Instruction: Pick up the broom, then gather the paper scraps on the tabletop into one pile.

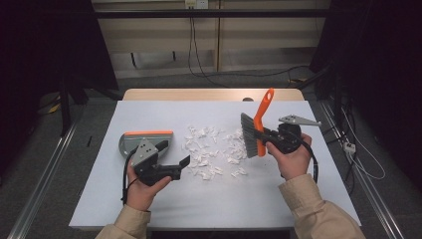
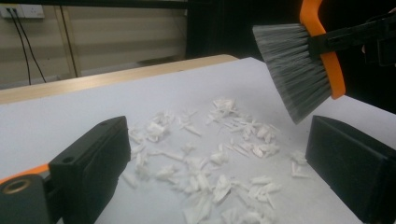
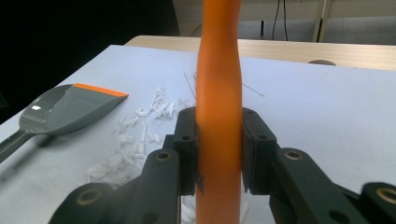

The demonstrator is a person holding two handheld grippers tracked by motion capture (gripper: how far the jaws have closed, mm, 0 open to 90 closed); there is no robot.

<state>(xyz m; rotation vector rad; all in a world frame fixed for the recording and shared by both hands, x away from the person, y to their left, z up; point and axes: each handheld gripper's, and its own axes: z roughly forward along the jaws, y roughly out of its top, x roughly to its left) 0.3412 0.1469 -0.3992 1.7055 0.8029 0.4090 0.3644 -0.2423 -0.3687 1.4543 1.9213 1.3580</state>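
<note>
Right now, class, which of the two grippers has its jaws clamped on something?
The right gripper: its jaws clamp the brush by its orange handle. The left gripper stands open, holding nothing.

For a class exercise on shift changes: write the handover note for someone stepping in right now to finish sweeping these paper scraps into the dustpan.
Right gripper: shut on the orange handle of the brush, bristles raised over the right edge of the scraps.
Left gripper: open, nothing between its jaws, pointing at the scraps.
Dustpan: lies flat on the table left of the pile, behind the left gripper, not held.
Paper scraps: scattered mid-table.
Done: brush picked up.
Left: take the dustpan, set it by the pile, sweep the scraps in. None look swept in yet.
</note>
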